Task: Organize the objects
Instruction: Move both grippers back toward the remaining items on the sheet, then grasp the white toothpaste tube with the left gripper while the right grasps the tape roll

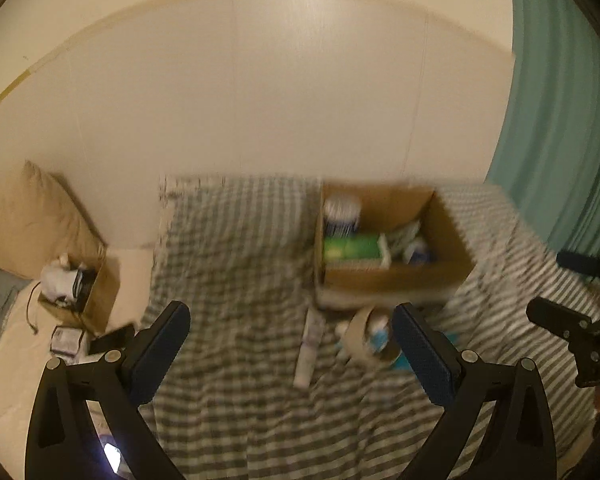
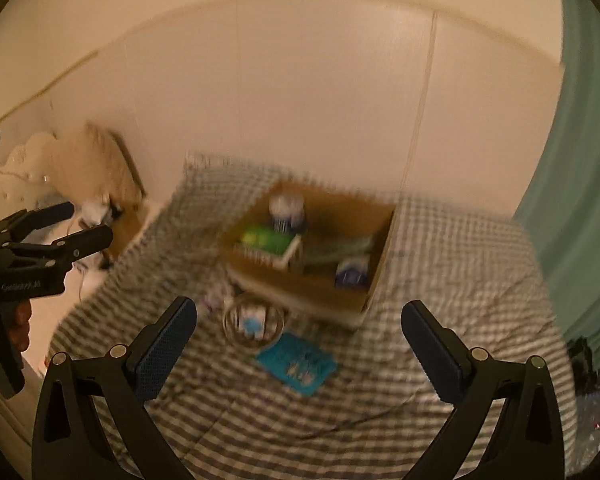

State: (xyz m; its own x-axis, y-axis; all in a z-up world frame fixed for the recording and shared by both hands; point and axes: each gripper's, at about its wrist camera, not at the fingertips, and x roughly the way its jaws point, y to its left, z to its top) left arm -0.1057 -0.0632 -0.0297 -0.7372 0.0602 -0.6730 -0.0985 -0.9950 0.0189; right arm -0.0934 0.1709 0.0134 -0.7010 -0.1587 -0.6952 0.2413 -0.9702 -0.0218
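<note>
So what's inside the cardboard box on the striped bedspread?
The cardboard box holds a white-capped container at the back corner, a green packet and blurred white and blue items. Anything beneath them or behind the near wall is hidden.

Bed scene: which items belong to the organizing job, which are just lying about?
Job:
cardboard box
tape roll
blue packet
white tube
left tongs, right tongs, both open, empty

Lying about:
pillow
small box of clutter
curtain
</note>
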